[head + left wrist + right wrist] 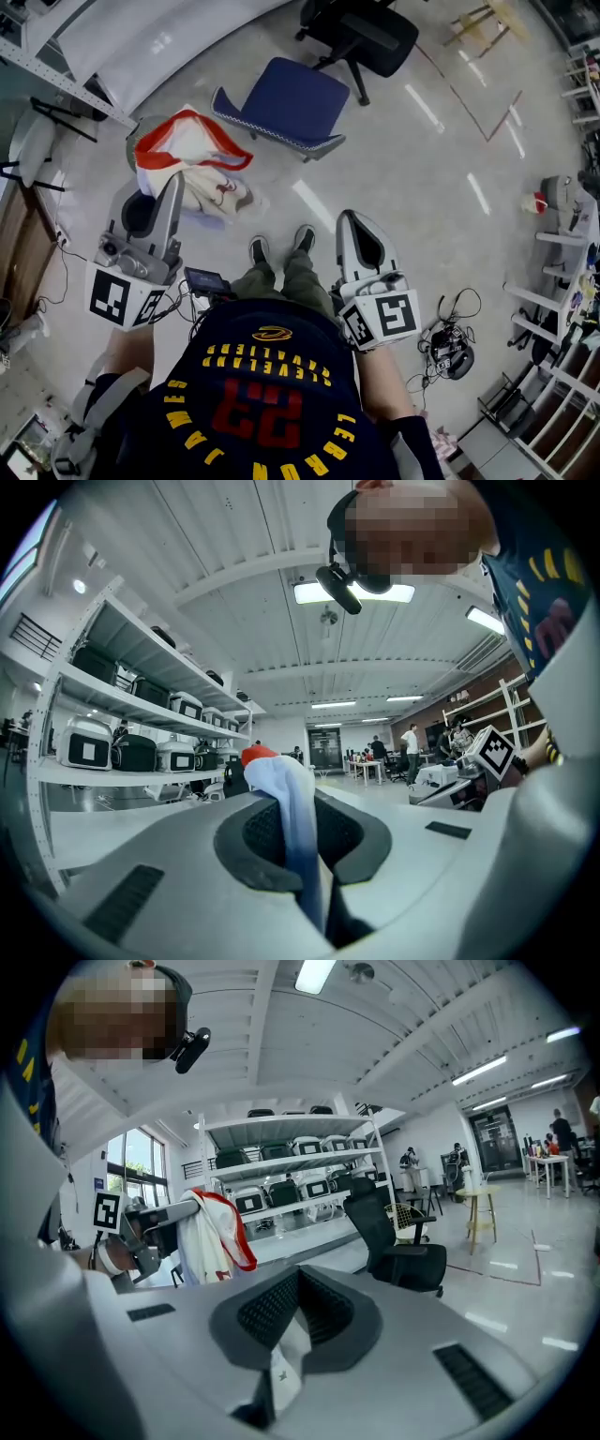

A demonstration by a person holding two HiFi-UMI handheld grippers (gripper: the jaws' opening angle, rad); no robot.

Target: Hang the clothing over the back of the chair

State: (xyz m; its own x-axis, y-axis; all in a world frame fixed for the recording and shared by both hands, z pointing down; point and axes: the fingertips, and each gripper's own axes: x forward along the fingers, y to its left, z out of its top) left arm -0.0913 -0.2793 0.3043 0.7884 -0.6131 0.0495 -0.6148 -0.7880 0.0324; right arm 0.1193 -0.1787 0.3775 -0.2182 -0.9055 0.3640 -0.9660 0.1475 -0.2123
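The clothing [192,164], white with a red edge, hangs bunched from my left gripper [173,183] at the head view's left. In the left gripper view the cloth [286,799] runs up between the closed pads of that gripper [305,832]. The blue chair [286,98] stands on the floor ahead, just right of the garment. My right gripper [349,220] is off to the right, apart from the clothing. Its jaws [295,1321] are shut, with only a small white scrap showing between the pads. From there I see the garment [211,1232] dangling at the left.
A black office chair [361,33] stands beyond the blue one and shows again as that chair [398,1241] in the right gripper view. The person's shoes [281,246] are between the grippers. Cables and gear [450,342] lie at the right, by shelving [562,309]. A stool [478,1208] stands farther off.
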